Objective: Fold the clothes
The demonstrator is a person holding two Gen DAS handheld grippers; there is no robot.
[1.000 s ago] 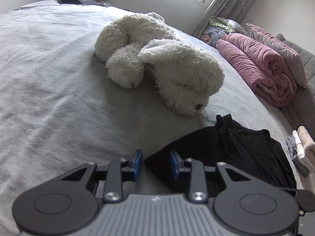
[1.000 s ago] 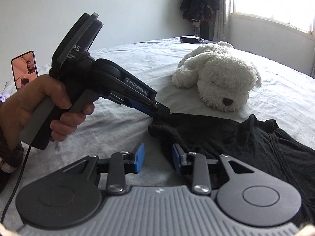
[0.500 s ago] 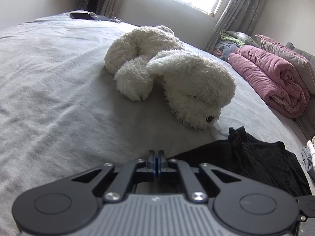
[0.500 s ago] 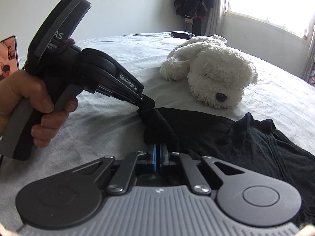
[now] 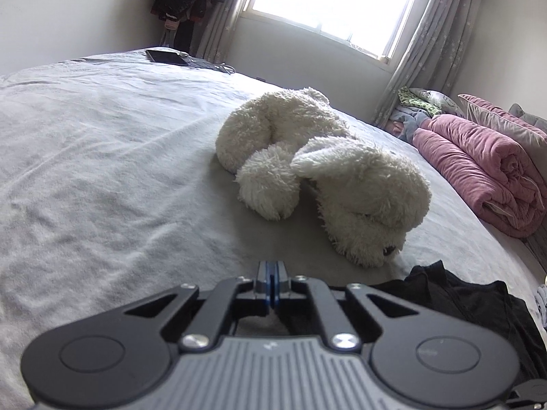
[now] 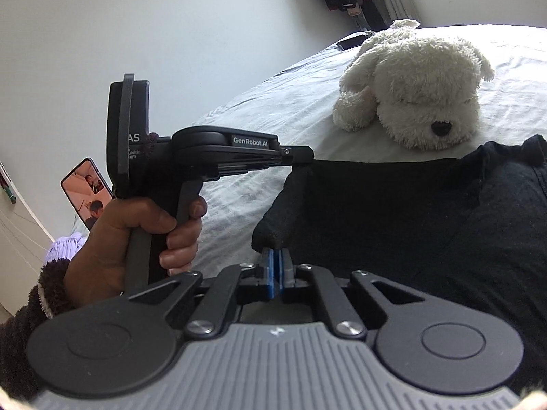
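Note:
A black garment [image 6: 403, 212] hangs lifted above the grey bed, stretched between both grippers. My right gripper [image 6: 275, 266] is shut on its near corner. My left gripper [image 6: 304, 153], held in a hand at the left of the right wrist view, is shut on the garment's other corner. In the left wrist view my left gripper [image 5: 272, 283] has its blue pads pressed together, and the black garment [image 5: 458, 300] trails off to the lower right.
A white plush dog [image 5: 328, 174] lies on the grey bed sheet [image 5: 102, 171], just beyond the garment; it also shows in the right wrist view [image 6: 420, 89]. A rolled pink quilt [image 5: 485, 177] lies at the right. A phone [image 5: 165, 57] lies at the far edge.
Both grippers closed on the black garment's edge and lifted it off the bed. The left gripper levelled out and rose.

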